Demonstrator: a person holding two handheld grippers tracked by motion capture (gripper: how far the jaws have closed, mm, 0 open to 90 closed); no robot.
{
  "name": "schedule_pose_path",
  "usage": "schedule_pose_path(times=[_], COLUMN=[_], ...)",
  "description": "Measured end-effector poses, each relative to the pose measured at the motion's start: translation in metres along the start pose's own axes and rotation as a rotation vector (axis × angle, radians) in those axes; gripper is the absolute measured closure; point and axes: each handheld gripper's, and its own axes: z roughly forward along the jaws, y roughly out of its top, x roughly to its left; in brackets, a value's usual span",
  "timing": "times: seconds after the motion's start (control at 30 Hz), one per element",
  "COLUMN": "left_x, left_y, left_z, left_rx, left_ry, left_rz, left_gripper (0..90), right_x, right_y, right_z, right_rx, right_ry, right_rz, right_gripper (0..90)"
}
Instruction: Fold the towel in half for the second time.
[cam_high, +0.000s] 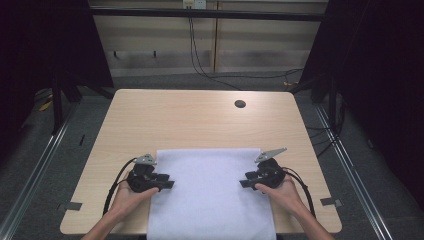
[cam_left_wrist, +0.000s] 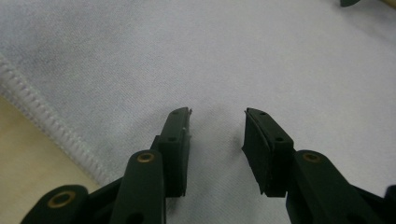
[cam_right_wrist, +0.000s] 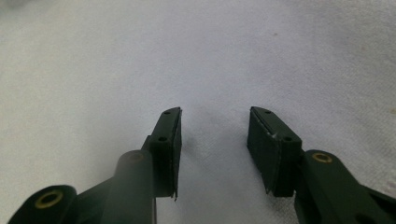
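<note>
A white cloth (cam_high: 212, 192) lies flat on the near half of the worktop (cam_high: 200, 120), its near end hanging over the near edge. The left claw (cam_high: 167, 184) sits at the cloth's left edge, the right claw (cam_high: 244, 183) at its right edge, both pointing inward. Each claw's jaws are spread just above the fabric, pinching nothing; the cloth's stitched hem (cam_left_wrist: 51, 126) passes left of the left claw (cam_left_wrist: 217, 122).

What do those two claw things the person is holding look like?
Each black plastic gripper, the left and the right, has two flat-faced jaws with brass-coloured rivets, a grey three-cornered plate on top and a black cable looping behind. The forearms are bare, with no sleeves.
</note>
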Motion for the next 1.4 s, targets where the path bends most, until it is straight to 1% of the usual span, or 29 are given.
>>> schedule_pose_path(times=[0.03,0.07,0.1,0.13,0.2,0.23,0.27,0.3,0.33,0.37,0.47,0.53,0.57,0.63,0.7,0.73,0.77,0.83,0.87,0.9,0.93,1.0,1.03,1.13,1.17,1.2,1.23,1.3,1.4], left_x=[-0.004,-0.010,-0.016,-0.020,-0.022,-0.022,-0.019,-0.016,-0.012,-0.008,0.005,0.015,0.017,0.023,0.030,0.034,0.038,0.047,0.050,0.053,0.056,0.061,0.063,0.064,0.063,0.063,0.062,0.061,0.062], left_y=[-0.002,-0.004,-0.006,-0.006,-0.005,-0.004,-0.002,-0.001,0.002,0.004,0.011,0.015,0.017,0.025,0.033,0.036,0.039,0.043,0.043,0.043,0.042,0.039,0.037,0.034,0.032,0.032,0.031,0.031,0.031], left_z=[-0.001,-0.001,-0.002,-0.002,-0.004,-0.005,-0.006,-0.006,-0.007,-0.008,-0.009,-0.012,-0.016,-0.021,-0.022,-0.022,-0.021,-0.018,-0.017,-0.018,-0.020,-0.025,-0.028,-0.028,-0.027,-0.025,-0.024,-0.023,-0.022], left_rx=[0.008,0.017,0.031,0.042,0.047,0.038,0.032,0.021,0.010,-0.002,-0.032,-0.062,-0.093,-0.125,-0.146,-0.157,-0.167,-0.141,-0.139,-0.140,-0.150,-0.165,-0.175,-0.169,-0.158,-0.154,-0.148,-0.147,-0.146], left_ry=[-0.024,-0.022,-0.005,-0.005,-0.023,-0.010,-0.012,-0.019,-0.015,-0.007,0.023,0.016,0.030,0.022,0.056,0.057,0.071,0.113,0.130,0.132,0.134,0.137,0.141,0.157,0.169,0.167,0.169,0.187,0.191], left_rz=[0.000,0.024,0.052,0.065,0.061,0.064,0.056,0.040,0.030,0.020,0.001,-0.037,-0.045,-0.036,-0.027,-0.034,-0.037,-0.025,-0.033,-0.045,-0.050,-0.055,-0.061,-0.057,-0.049,-0.046,-0.041,-0.033,-0.030], left_gripper=[59.0,55.2,55.3,55.3,55.2,55.6,55.6,55.0,54.3,53.4,53.0,53.2,51.9,54.9,56.4,58.8,59.0,59.3,60.1,60.0,59.9,58.2,57.4,55.5,54.9,53.9,52.7,49.8,48.4], right_x=[0.002,0.005,0.008,0.011,0.017,0.018,0.018,0.016,0.011,0.005,-0.018,-0.031,-0.036,-0.042,-0.049,-0.054,-0.060,-0.072,-0.077,-0.081,-0.084,-0.085,-0.086,-0.087,-0.087,-0.088,-0.088,-0.088,-0.086], right_y=[-0.003,-0.005,-0.008,-0.011,-0.015,-0.016,-0.017,-0.017,-0.015,-0.013,-0.004,0.002,0.005,0.013,0.020,0.023,0.023,0.022,0.021,0.019,0.019,0.018,0.016,0.012,0.010,0.008,0.007,0.004,0.004], right_z=[-0.002,-0.004,-0.006,-0.008,-0.011,-0.014,-0.017,-0.021,-0.027,-0.032,-0.044,-0.047,-0.047,-0.045,-0.043,-0.041,-0.037,-0.030,-0.028,-0.027,-0.028,-0.029,-0.029,-0.021,-0.019,-0.018,-0.017,-0.018,-0.016], right_rx=[0.008,0.015,0.021,0.027,0.042,0.043,0.032,0.006,-0.025,-0.060,-0.125,-0.151,-0.165,-0.191,-0.176,-0.169,-0.165,-0.139,-0.156,-0.171,-0.168,-0.160,-0.165,-0.100,-0.093,-0.078,-0.073,-0.088,-0.087], right_ry=[0.004,0.012,0.021,0.025,0.032,0.022,0.019,0.012,-0.014,-0.026,-0.074,-0.081,-0.089,-0.068,-0.085,-0.098,-0.099,-0.122,-0.114,-0.107,-0.108,-0.109,-0.093,-0.095,-0.099,-0.112,-0.122,-0.118,-0.120], right_rz=[-0.002,-0.002,-0.007,-0.007,-0.015,-0.022,-0.022,-0.016,-0.007,0.008,0.045,0.063,0.068,0.071,0.054,0.047,0.064,0.070,0.090,0.103,0.105,0.107,0.109,0.096,0.101,0.095,0.099,0.103,0.078], right_gripper=[55.8,55.8,55.8,55.7,56.6,56.6,56.4,56.3,56.0,55.7,55.6,56.2,56.0,56.4,57.5,58.3,57.9,57.3,56.4,55.3,55.4,55.0,55.2,55.2,55.0,54.5,53.9,53.4,55.1])
